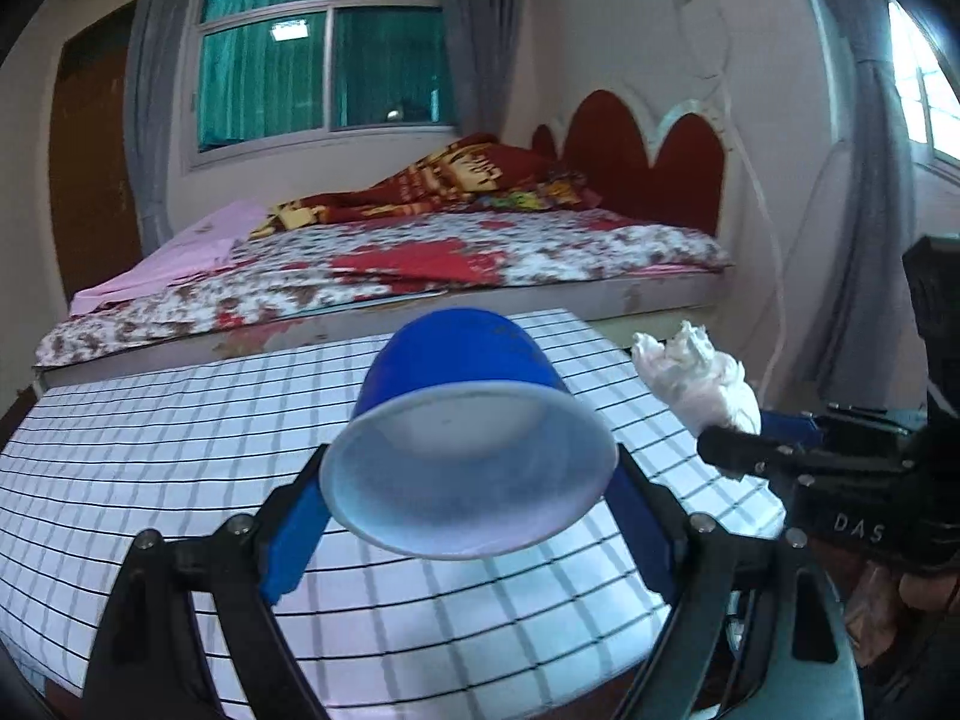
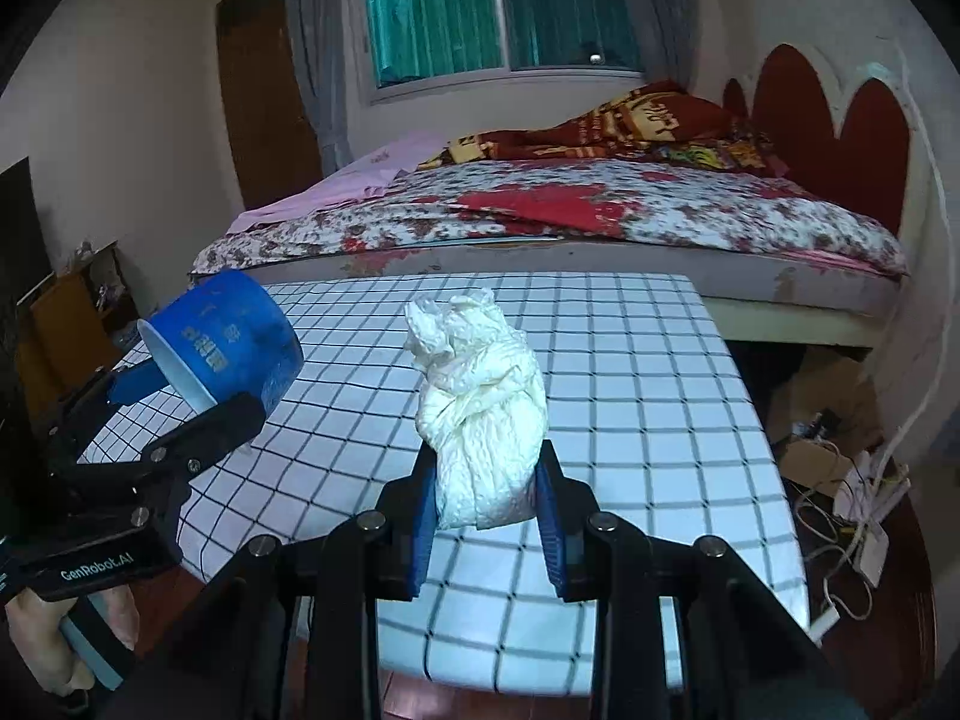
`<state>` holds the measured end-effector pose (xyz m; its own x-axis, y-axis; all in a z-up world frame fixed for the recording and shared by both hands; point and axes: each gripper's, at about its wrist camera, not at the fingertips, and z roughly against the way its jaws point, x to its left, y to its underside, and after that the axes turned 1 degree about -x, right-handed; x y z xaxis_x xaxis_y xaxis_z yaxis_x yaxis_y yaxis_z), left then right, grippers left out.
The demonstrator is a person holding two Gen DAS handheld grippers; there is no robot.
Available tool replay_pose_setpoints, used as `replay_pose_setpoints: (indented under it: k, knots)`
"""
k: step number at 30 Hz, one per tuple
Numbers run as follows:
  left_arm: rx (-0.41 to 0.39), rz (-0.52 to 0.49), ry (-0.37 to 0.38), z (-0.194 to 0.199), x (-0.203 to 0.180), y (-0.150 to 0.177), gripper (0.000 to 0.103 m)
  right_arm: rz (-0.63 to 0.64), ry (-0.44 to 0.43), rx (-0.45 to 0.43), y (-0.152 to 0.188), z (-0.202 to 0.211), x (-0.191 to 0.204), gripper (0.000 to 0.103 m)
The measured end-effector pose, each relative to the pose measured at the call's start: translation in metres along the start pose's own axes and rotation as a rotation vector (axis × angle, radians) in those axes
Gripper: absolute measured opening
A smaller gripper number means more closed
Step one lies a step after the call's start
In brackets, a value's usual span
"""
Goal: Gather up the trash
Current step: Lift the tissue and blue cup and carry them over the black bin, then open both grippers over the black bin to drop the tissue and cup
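Blue cup sideways between left fingers, mouth toward camera.

Dim room, window daylight, fisheye-warped edges

We hold a cup in our left gripper and a crumpled wad of paper in our right gripper, both raised over the near part of the table. From the right wrist camera, the cup sits at ten o'clock of the wad, well apart from it; from the left wrist camera, the wad lies at three o'clock of the cup. Beyond the table's far edge, at twelve o'clock, stands a bed, its headboard at two o'clock. A window is set in the wall behind the bed, a door to its left. Cables lie on the floor at four o'clock, right of the table.
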<state>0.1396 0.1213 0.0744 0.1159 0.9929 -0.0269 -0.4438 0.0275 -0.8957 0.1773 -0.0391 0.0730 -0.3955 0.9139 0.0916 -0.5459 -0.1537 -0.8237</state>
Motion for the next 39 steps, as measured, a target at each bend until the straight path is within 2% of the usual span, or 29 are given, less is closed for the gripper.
replay_pose_setpoints:
  k: [15, 29, 39]
  knots:
    - [0.036, -0.072, 0.188, -0.004, -0.084, 0.026, 0.086, -0.166, 0.189, -0.024, 0.057, 0.088, -0.085, 0.032]
    - [0.065, -0.151, 0.316, 0.005, -0.172, 0.051, 0.086, -0.271, 0.288, -0.057, 0.120, 0.147, -0.158, 0.032]
    - [0.159, -0.240, 0.446, -0.008, -0.243, 0.091, 0.087, -0.357, 0.366, 0.008, 0.187, 0.169, -0.208, 0.032]
